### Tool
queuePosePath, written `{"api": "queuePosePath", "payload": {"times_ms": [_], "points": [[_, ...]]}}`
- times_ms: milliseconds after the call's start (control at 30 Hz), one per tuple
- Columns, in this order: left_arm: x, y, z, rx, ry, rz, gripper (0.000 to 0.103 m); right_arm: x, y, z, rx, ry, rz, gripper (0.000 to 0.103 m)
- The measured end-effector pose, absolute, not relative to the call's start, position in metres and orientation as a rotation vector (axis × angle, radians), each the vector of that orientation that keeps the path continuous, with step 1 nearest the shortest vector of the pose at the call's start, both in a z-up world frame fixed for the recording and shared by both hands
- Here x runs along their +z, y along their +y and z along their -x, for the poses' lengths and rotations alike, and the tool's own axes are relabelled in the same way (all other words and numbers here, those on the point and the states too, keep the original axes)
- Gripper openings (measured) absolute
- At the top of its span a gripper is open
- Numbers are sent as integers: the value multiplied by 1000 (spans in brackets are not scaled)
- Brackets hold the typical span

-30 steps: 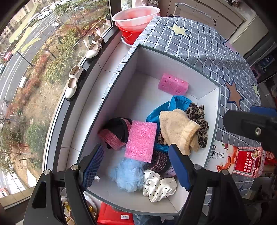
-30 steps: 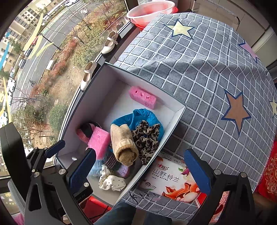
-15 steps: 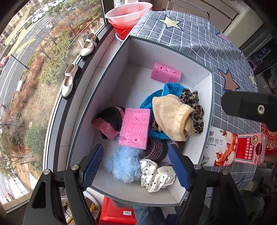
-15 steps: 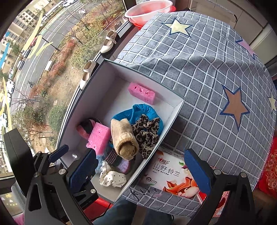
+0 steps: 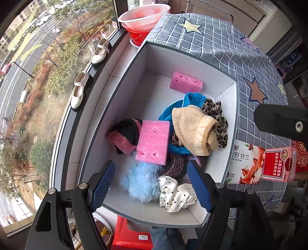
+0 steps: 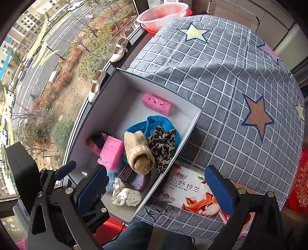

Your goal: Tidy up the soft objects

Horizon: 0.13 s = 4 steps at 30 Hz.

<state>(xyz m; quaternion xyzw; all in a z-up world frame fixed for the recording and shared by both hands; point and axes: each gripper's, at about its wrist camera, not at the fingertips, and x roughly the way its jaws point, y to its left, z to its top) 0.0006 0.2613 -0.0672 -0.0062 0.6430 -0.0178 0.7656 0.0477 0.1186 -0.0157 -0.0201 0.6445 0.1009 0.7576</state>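
Note:
A white box [image 5: 146, 57] [image 6: 194, 123] holds soft things: two pink sponges [image 5: 153, 142] [image 5: 185, 82], a tan sock [image 5: 194, 130] [image 6: 139, 152], a blue cloth [image 5: 190, 99], a leopard scrunchie [image 5: 216, 113] [image 6: 163, 146], a light blue pompom [image 5: 142, 180], a polka-dot scrunchie [image 5: 176, 194] [image 6: 126, 196] and a pink and black band [image 5: 125, 134]. My left gripper [image 5: 152, 184] is open and empty, above the box's near end. My right gripper [image 6: 156, 190] is open and empty, over the box's near right wall.
The box lies on a grey checked cloth with stars [image 6: 221, 77]. A tissue pack [image 6: 190, 194] and a red carton [image 5: 279, 165] lie right of the box. A pink basin [image 5: 144, 15] stands at the back. White shoes [image 5: 79, 90] sit on the window sill to the left.
Both grippers have drawn back a little from the box and stay open. The things in the box have not moved.

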Motion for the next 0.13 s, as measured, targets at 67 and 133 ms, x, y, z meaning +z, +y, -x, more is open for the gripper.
{"api": "queuePosePath", "payload": {"times_ms": [67, 133], "points": [[-60, 263, 1, -56, 1342, 32, 80, -15, 119, -47, 218, 1404, 44, 103], [-51, 264, 2, -82, 1303, 41, 80, -16, 120, -46, 217, 1404, 45, 103]]}}
